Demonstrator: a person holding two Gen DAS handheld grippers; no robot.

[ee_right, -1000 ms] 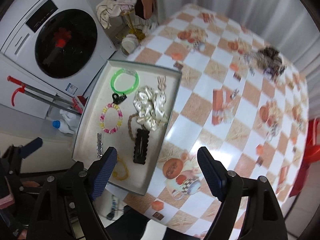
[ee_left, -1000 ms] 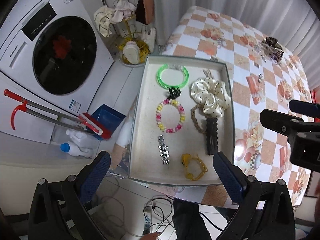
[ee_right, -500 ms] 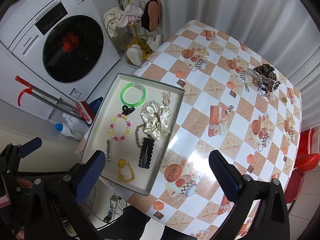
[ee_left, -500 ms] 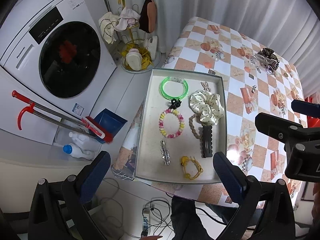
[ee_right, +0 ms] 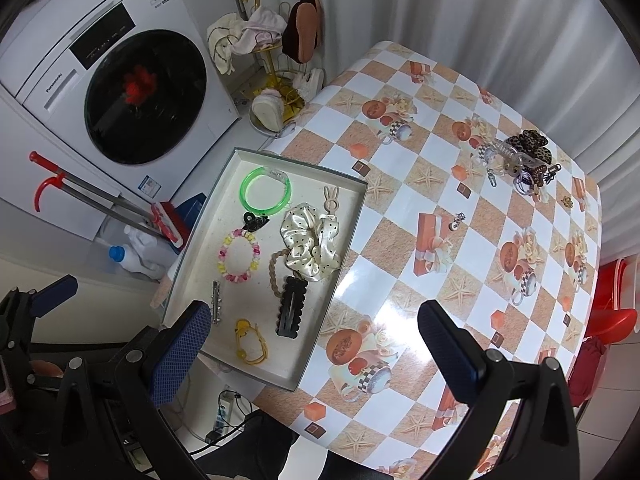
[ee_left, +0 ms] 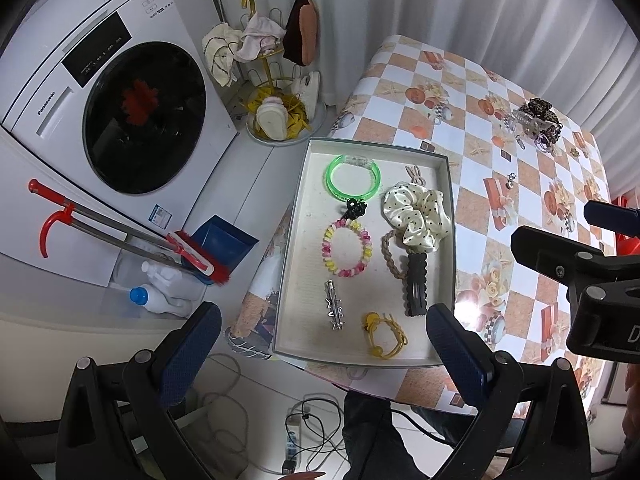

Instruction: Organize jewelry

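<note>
Right gripper (ee_right: 312, 344): jaws spread wide and empty, pointing steeply down over the near part of the checked table (ee_right: 404, 216), beside the right wall of the tray (ee_right: 344, 236). Left gripper (ee_left: 322, 340): jaws equally wide and empty, framing the tray's near end. Inside the tray lie the items already sorted: a yellow hair tie (ee_left: 384, 336) and a silver clip (ee_left: 334, 306) nearest the jaws, a black scalloped clip (ee_left: 416, 284) with its long axis running away from them, a pastel bead bracelet (ee_left: 346, 248), a cream dotted scrunchie (ee_left: 418, 212) and a green bangle (ee_left: 354, 178) at the far end. The remaining pile (ee_right: 520, 156), a leopard claw clip tangled with clear clips and small rings, sits well beyond the tray toward the table's far right corner; a single small charm (ee_right: 458, 222) lies between the pile and the tray. Both loose things lie on the tray's right side, so the right gripper appears the nearer, and the charm looks the shorter reach. The pile's long axis runs roughly crosswise to the right jaws' line of approach.
</note>
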